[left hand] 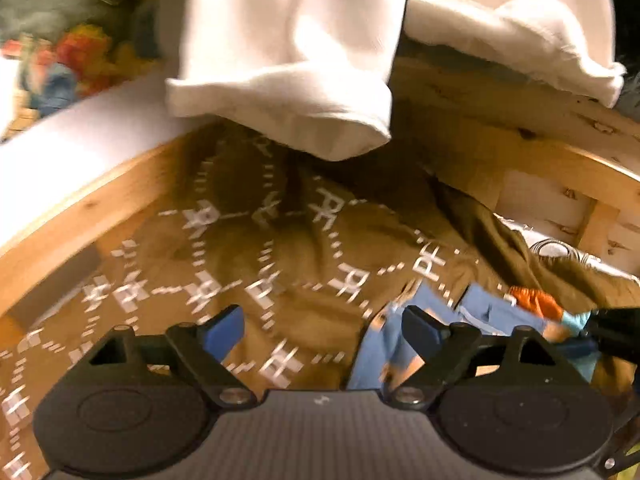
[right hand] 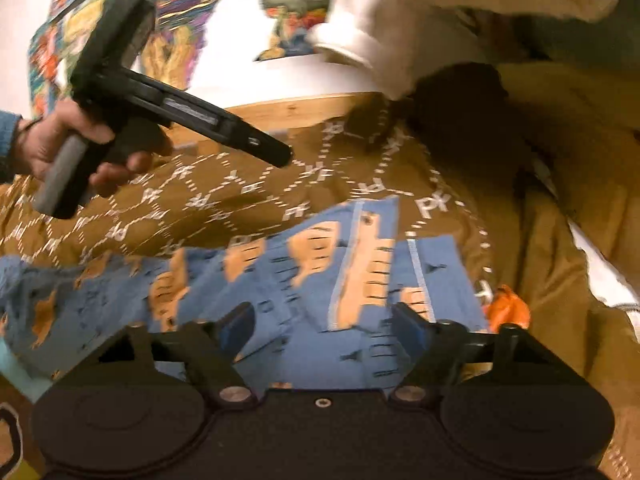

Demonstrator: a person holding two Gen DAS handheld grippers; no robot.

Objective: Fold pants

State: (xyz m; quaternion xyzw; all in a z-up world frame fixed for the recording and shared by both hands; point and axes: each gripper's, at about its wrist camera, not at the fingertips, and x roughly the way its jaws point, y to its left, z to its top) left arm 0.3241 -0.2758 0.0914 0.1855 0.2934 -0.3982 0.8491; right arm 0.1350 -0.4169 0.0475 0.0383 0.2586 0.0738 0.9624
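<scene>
Brown pants with a white dashed pattern (left hand: 248, 256) lie spread inside a wooden box; they also show in the right wrist view (right hand: 224, 196). My left gripper (left hand: 322, 330) is open and empty just above them. A blue cloth with orange shapes (right hand: 320, 276) lies on the pants at the near side. My right gripper (right hand: 322, 326) is open and empty over this blue cloth. The left gripper's body (right hand: 168, 112), held in a hand, shows in the right wrist view over the pants at the left.
White cloths (left hand: 292, 60) hang over the far wooden rim (left hand: 500, 108). A second white cloth (right hand: 420, 12) lies at the far right. A colourful patterned fabric (right hand: 180, 8) lies beyond the box. An orange item (right hand: 508, 308) sits beside the blue cloth.
</scene>
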